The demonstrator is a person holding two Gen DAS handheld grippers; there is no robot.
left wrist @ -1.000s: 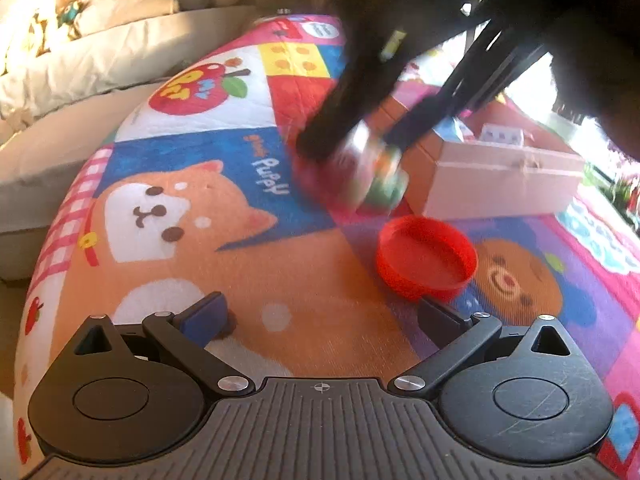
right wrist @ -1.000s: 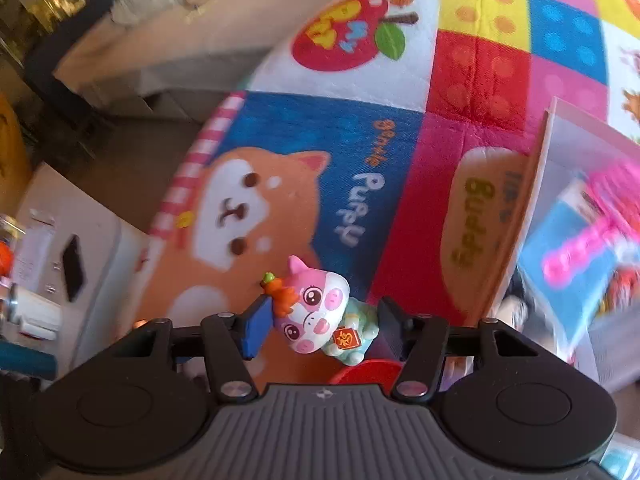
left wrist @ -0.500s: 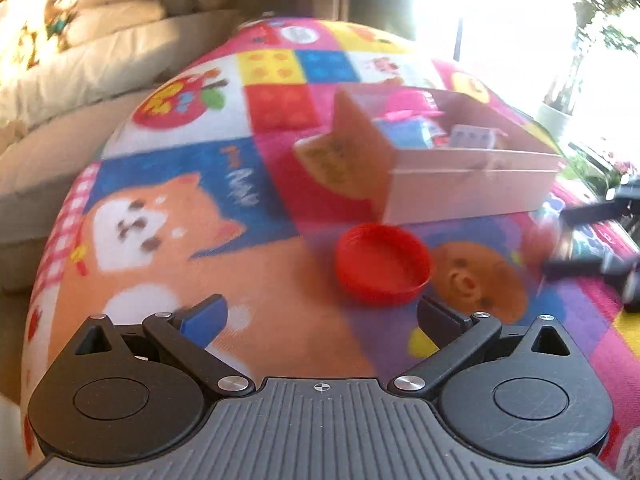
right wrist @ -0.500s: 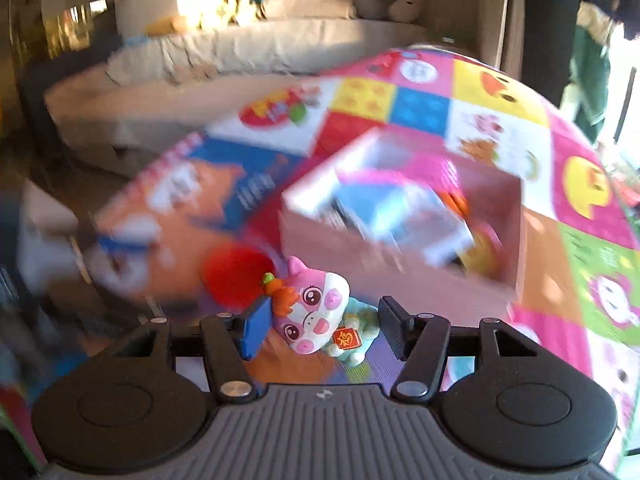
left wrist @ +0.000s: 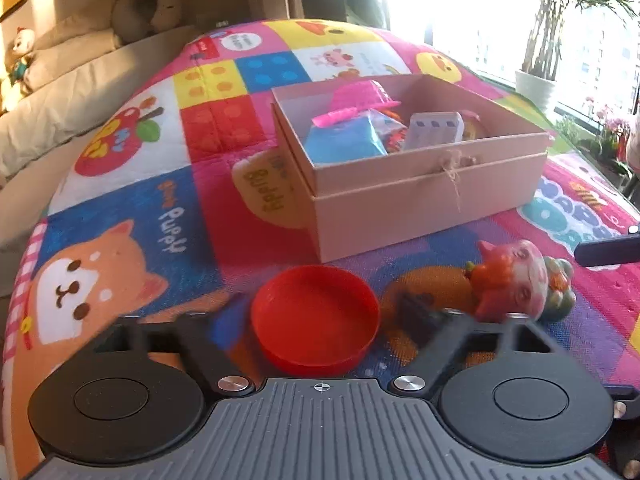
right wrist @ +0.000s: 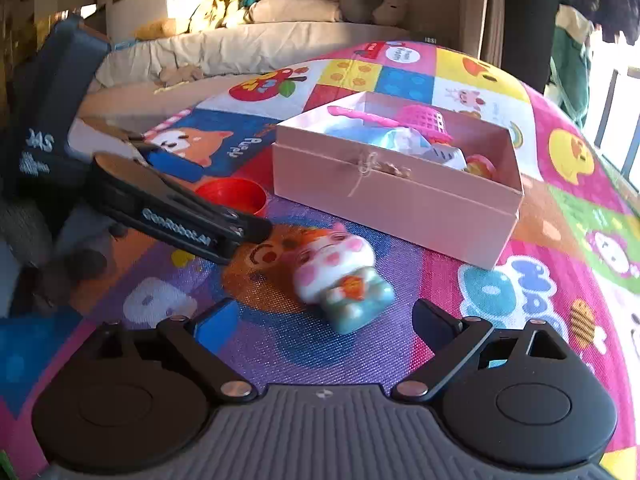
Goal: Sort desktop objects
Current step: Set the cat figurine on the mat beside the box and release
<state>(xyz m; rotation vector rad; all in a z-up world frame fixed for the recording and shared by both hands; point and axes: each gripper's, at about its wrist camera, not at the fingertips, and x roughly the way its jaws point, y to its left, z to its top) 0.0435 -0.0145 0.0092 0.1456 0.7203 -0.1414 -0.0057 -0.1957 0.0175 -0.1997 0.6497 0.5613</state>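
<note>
Lying on its side on the colourful play mat (right wrist: pixel 440 280): a pink pig figurine (right wrist: pixel 340 276), just ahead of the right gripper (right wrist: pixel 320 320) and touching neither finger; jaws just swung apart, now spread wide, with nothing pinched between them; blue pad of the left-hand finger (right wrist: pixel 216 320) plainly visible. Sitting open-side up beside the figurine, near the front wall of the pink cardboard box (left wrist: pixel 400 208): a red lid (left wrist: pixel 316 312), between the blurred fingers of the left gripper (left wrist: pixel 320 324); jaws just drawing inward around it, yet contact with the rim impossible to tell through the blur. Inside the box: a pink basket (left wrist: pixel 360 96), a blue packet (left wrist: pixel 344 140) and a pale ridged block (left wrist: pixel 434 130), packed close together; string bow tied on the front wall. Beyond the mat, a beige sofa (right wrist: pixel 240 48) with plush toys.
</note>
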